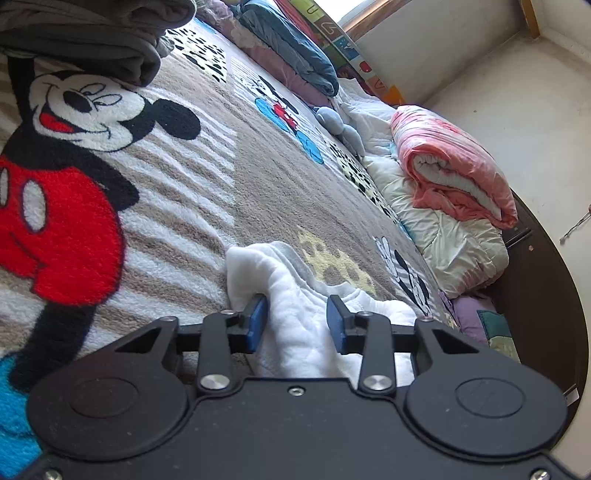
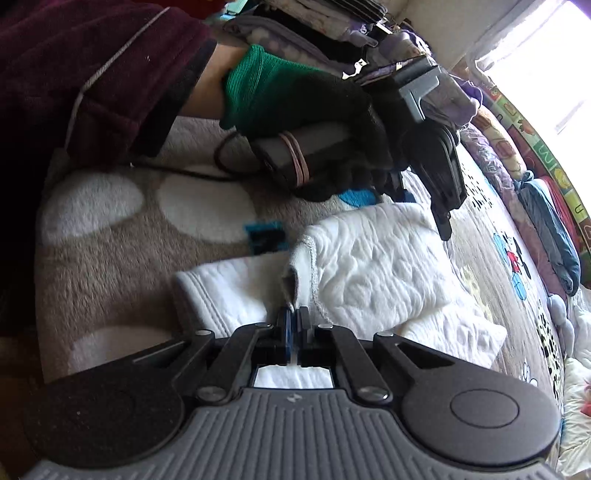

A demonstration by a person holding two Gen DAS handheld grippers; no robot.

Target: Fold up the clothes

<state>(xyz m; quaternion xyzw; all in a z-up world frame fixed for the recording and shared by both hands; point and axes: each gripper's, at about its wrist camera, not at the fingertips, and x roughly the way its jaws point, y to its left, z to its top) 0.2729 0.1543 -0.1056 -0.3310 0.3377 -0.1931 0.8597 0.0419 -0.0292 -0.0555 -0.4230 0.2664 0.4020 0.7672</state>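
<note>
Daylight, bright overall. In the right wrist view the window [image 2: 532, 62] at upper right is blown out to white, detail lost. The maroon sleeve [image 2: 74, 66] at upper left sits in deep shadow, near black at the frame edge. The white garment [image 2: 376, 266] shows slight motion blur along its near edge. In the left wrist view light enters from the window [image 1: 354, 11] at top; the blanket [image 1: 258, 173] is evenly lit and sharp. Both views bend strongly at the edges; corners are vignetted.

Left hand-held gripper [image 1: 297, 325] spread; right hand-held gripper [image 2: 294, 326] clamped.
</note>
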